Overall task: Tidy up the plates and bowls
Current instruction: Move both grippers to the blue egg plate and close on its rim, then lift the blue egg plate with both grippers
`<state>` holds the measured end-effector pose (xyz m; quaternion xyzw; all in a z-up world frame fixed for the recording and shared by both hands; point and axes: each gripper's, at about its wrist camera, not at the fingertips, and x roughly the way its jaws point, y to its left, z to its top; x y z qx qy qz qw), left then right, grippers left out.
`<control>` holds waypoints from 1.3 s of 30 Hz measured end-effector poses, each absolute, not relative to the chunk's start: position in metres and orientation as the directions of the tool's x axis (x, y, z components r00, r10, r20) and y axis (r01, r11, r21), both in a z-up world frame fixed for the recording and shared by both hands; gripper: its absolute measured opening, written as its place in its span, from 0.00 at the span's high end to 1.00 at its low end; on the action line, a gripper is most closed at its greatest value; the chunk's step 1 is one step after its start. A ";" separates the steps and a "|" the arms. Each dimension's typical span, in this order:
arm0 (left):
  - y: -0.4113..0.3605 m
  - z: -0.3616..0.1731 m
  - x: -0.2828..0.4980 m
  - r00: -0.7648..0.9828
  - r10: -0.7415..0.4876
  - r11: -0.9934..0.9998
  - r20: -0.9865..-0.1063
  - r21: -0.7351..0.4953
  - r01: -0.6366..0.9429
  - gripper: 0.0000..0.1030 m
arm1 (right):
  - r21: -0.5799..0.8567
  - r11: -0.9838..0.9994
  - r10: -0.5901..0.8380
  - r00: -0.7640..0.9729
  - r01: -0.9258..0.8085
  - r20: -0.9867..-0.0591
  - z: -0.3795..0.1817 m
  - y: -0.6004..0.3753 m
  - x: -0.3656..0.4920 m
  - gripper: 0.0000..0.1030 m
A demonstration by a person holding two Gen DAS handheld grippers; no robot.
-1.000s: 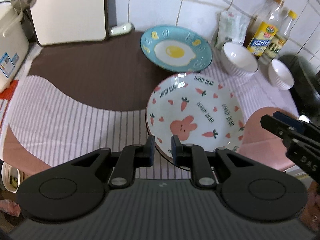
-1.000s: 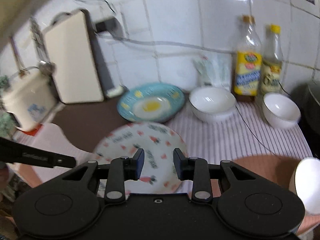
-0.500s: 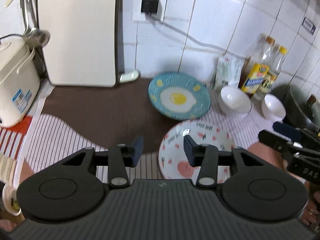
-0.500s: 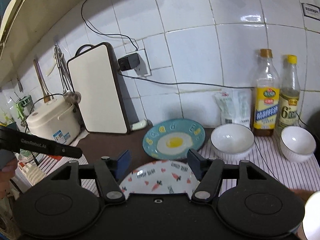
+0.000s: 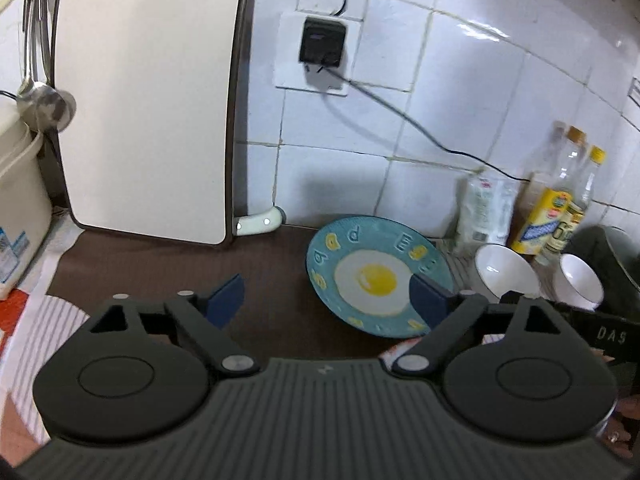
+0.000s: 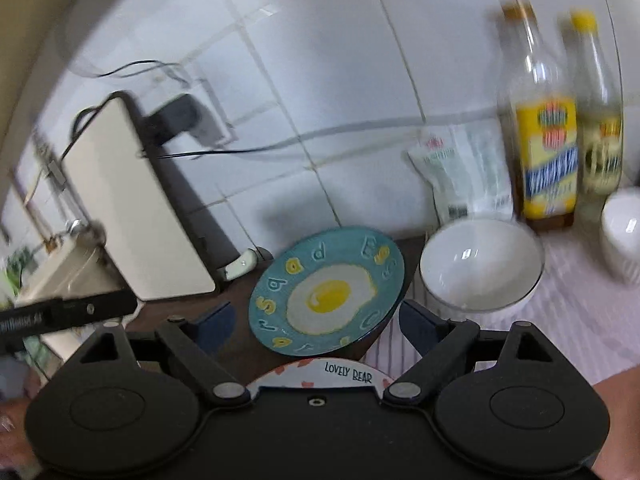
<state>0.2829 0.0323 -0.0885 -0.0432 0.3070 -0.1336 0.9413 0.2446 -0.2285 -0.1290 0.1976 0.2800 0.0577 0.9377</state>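
A blue plate with a fried-egg picture (image 5: 374, 278) (image 6: 328, 290) lies on the brown mat by the tiled wall. A white plate with carrots and "LOVELY BEAR" print (image 6: 344, 372) lies just in front of it, mostly hidden under both gripper bodies; only a sliver (image 5: 396, 350) shows in the left wrist view. Two white bowls (image 5: 506, 270) (image 5: 580, 282) stand to the right; the larger bowl (image 6: 480, 266) and the smaller bowl (image 6: 622, 228) also show in the right wrist view. My left gripper (image 5: 326, 300) is wide open and empty above the mat. My right gripper (image 6: 316, 318) is wide open and empty, just before the blue plate.
A white cutting board (image 5: 148, 108) leans on the wall at left, beside a rice cooker (image 5: 18, 200) and a hanging ladle (image 5: 44, 104). Two bottles (image 6: 546, 120) (image 6: 598, 112) and a pouch (image 6: 464, 172) stand at the back right. A dark pot (image 5: 612, 256) sits far right.
Both grippers have opened wide and risen, tilting up toward the wall. The carrot plate has slid out of view beneath them. The right gripper has moved closer to the blue plate.
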 end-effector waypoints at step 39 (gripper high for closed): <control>0.026 -0.216 0.468 0.570 -0.428 0.902 -0.701 -0.368 0.225 0.70 | 0.487 0.801 0.094 0.731 0.347 -0.676 -0.214 -0.242 0.350 0.88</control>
